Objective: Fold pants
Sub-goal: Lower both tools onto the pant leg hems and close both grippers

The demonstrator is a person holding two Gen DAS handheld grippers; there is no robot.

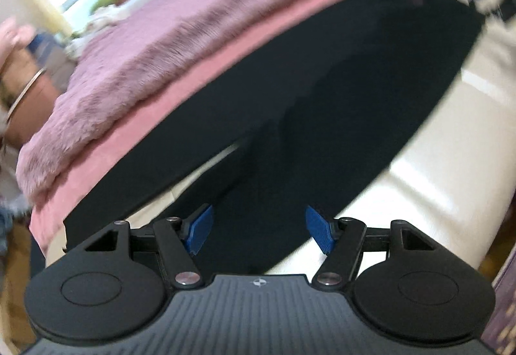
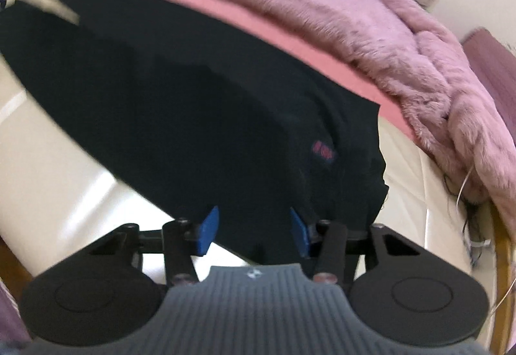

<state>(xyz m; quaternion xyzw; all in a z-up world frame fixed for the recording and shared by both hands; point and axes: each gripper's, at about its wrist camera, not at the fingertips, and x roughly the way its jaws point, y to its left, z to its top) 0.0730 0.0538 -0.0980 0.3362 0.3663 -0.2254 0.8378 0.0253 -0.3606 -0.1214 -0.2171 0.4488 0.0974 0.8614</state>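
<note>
A: While the black pants [image 1: 322,97] are lying flat on the cream surface [image 1: 451,161] beside the pink fuzzy blanket [image 1: 145,58], where am I gripping?

B: They're looking soft and limp; I'd pinch a hem edge. Left gripper [image 1: 259,231] is gaping wide, right gripper [image 2: 254,231] narrower, both empty.

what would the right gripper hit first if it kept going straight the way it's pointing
Most likely the black pants: the right gripper has its blue pads open over the near edge of the dark fabric, with nothing else in between. How far off is unclear in the blurred view.
</note>
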